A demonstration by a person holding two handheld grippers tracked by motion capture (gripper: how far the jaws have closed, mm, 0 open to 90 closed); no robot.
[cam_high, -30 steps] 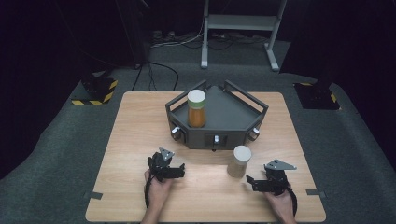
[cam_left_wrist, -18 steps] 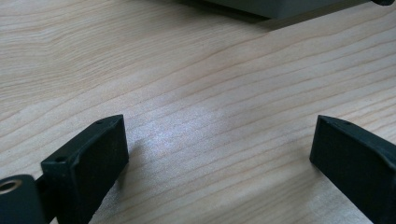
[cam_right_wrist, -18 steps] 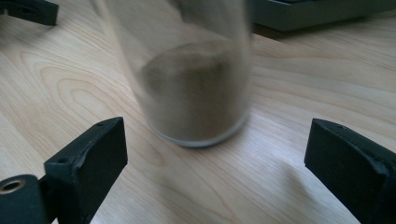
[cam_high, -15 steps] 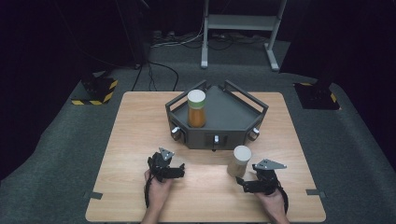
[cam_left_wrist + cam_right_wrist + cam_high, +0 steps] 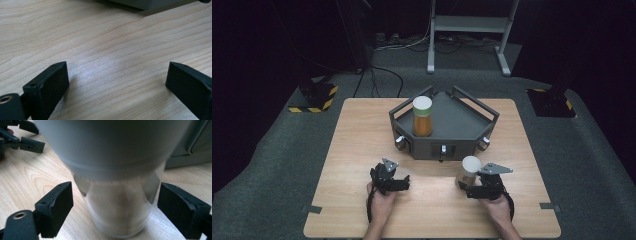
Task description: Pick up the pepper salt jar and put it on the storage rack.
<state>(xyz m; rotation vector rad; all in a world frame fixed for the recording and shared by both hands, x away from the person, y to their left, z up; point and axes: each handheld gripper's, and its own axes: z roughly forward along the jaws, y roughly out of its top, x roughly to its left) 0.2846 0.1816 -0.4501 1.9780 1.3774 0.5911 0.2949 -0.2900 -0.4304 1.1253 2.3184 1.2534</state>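
Observation:
A clear jar (image 5: 468, 171) with a white lid stands on the wooden table (image 5: 362, 135), just in front of the grey tray's right corner. My right gripper (image 5: 465, 187) reaches it from the near side. In the right gripper view the jar (image 5: 120, 217) sits between the jaws of this gripper (image 5: 115, 200); they have just been closing, and a gap shows beside each pad. A second jar (image 5: 422, 118), with orange contents and a white lid, stands in the grey tray (image 5: 462, 125). My left gripper (image 5: 396, 181) rests open over bare wood (image 5: 116, 75), jaws wide apart.
The grey angular tray has raised corner bars and knobs on its front wall (image 5: 443, 149). The left gripper (image 5: 22, 135) shows far off in the right gripper view. Dark carpet surrounds the table; a metal stand (image 5: 467, 30) and cables lie beyond.
My right gripper has moved left and forward until its jaws stand on either side of the jar. The left gripper and both jars have stayed put.

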